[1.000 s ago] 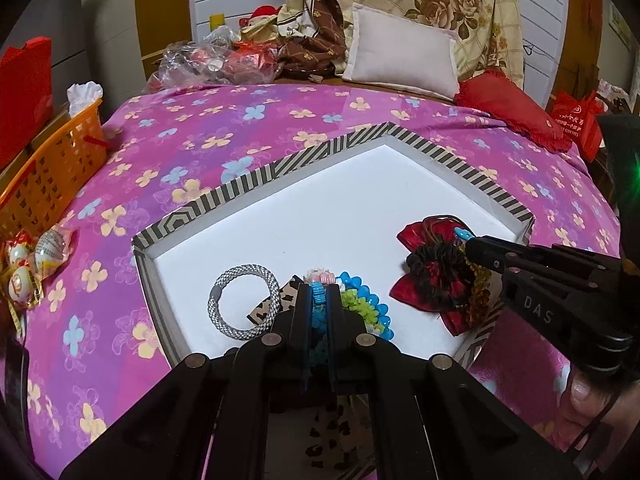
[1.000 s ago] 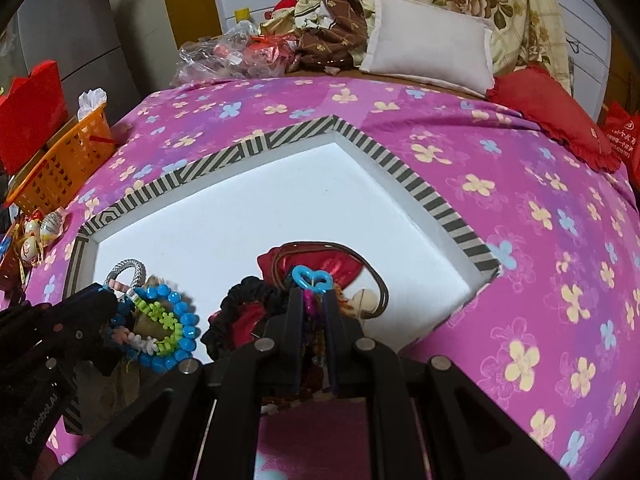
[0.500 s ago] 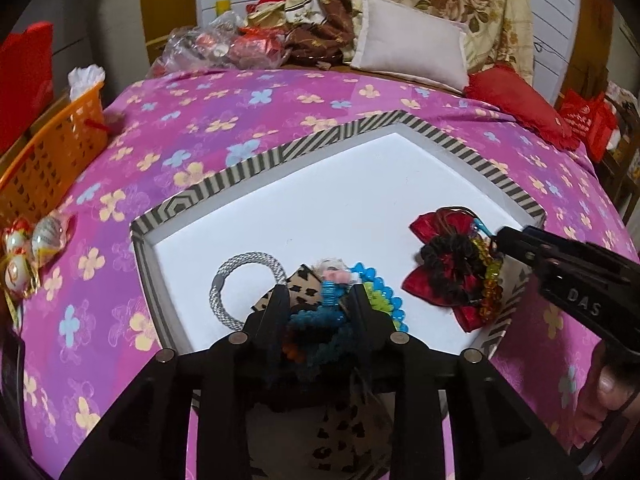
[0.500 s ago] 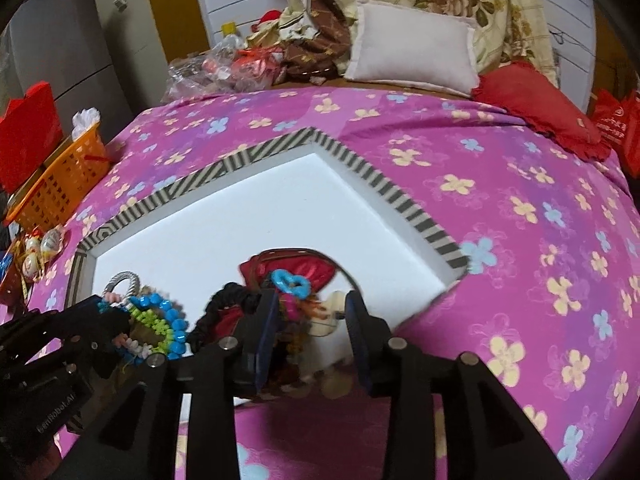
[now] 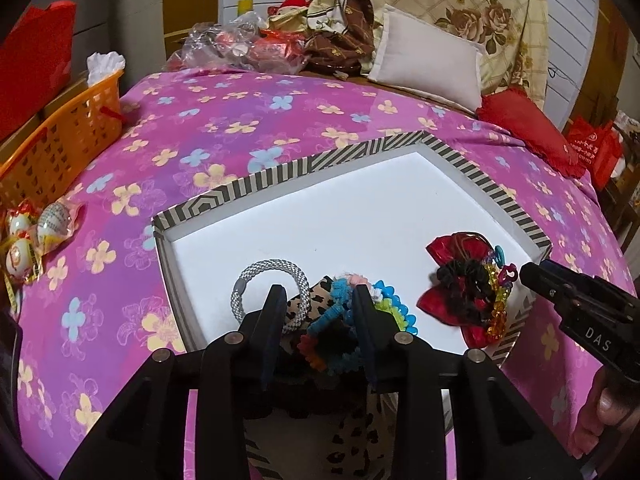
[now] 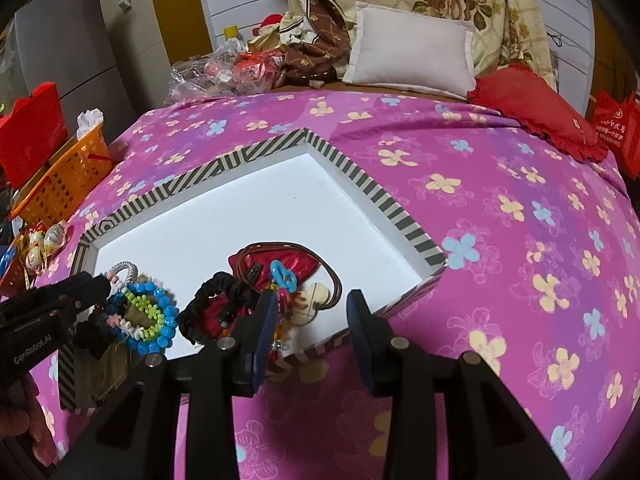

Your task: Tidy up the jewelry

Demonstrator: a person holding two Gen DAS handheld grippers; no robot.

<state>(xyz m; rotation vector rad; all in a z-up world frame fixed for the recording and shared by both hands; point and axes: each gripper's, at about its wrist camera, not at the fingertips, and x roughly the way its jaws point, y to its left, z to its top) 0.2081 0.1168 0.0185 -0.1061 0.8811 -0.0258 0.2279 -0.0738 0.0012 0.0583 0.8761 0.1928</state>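
Jewelry lies in two heaps at the near edge of the tray on the bed. Left heap: grey bracelet, bead bracelet, blue scrunchie. Right heap: red bow, black scrunchie, bead chain. Left gripper wide, straddling the blue scrunchie, gripping nothing. Right gripper wide, over the tray's near right rim.

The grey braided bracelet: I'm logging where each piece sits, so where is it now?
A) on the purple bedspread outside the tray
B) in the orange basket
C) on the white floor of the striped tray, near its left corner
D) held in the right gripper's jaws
C: the grey braided bracelet lies on the white floor of the striped tray, just ahead of the left gripper.
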